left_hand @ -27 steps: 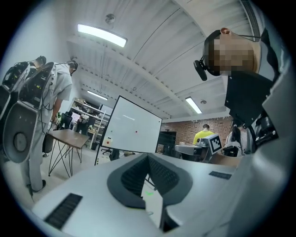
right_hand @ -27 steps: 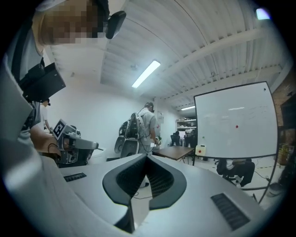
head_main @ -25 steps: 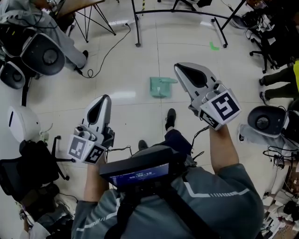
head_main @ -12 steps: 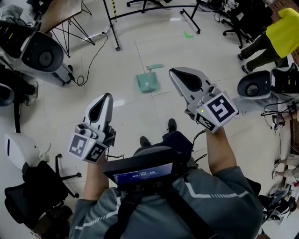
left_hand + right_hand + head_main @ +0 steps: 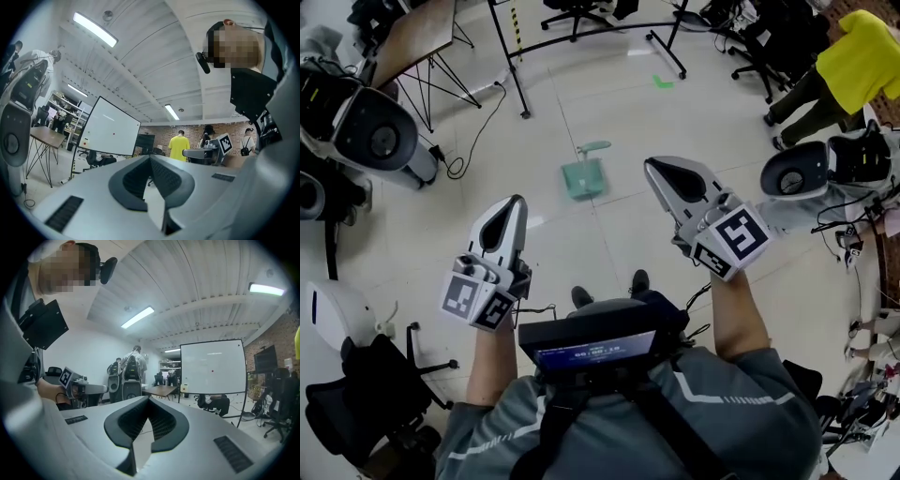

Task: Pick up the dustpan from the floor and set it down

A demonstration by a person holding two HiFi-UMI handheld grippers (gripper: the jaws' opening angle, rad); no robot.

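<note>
The green dustpan [image 5: 583, 176] lies on the floor [image 5: 609, 103] at 12 o'clock from me, well apart from both tools. Its handle [image 5: 593, 147] points to 1 o'clock. My left gripper [image 5: 512, 203] and right gripper [image 5: 651, 167] are pressed together, empty and level. I should step closer, tilt the right one down, spread it, then pinch the handle.

Dustpan [image 5: 583, 178]: pale green, lying flat on the tiled floor, untouched.
Handle [image 5: 593, 147]: at the far edge, angled right.
</note>
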